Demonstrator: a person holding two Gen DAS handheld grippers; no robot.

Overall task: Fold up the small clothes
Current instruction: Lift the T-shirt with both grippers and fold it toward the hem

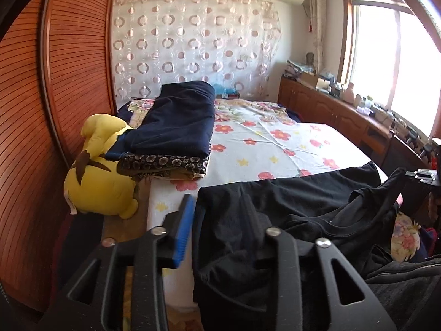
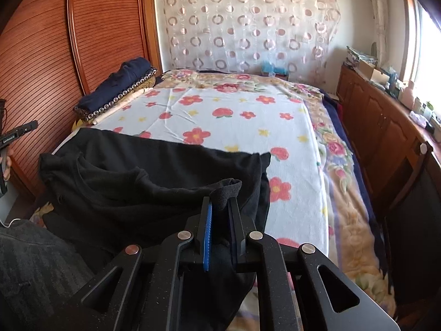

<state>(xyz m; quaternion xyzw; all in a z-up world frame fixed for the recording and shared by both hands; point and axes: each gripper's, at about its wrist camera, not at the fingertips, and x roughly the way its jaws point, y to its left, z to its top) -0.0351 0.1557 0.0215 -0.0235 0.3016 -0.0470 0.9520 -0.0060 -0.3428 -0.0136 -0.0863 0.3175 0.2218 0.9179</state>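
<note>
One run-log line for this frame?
stage: fold starting | left gripper: open over black garment | right gripper: shut on black garment | surface: floral bedsheet

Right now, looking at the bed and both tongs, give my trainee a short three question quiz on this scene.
1. True or false: the right tongs are shut on a fold of the black garment.
2. Multiple choice: what sits at the edge of the bed beside the wooden wardrobe? A) a laundry basket B) a yellow plush toy C) a pair of shoes
3. Fill in: the folded navy blanket lies on the ____ sheet.

Key: 1 true; 2 B; 3 flowered. Extra note: the left tongs stand open at the garment's edge.
</note>
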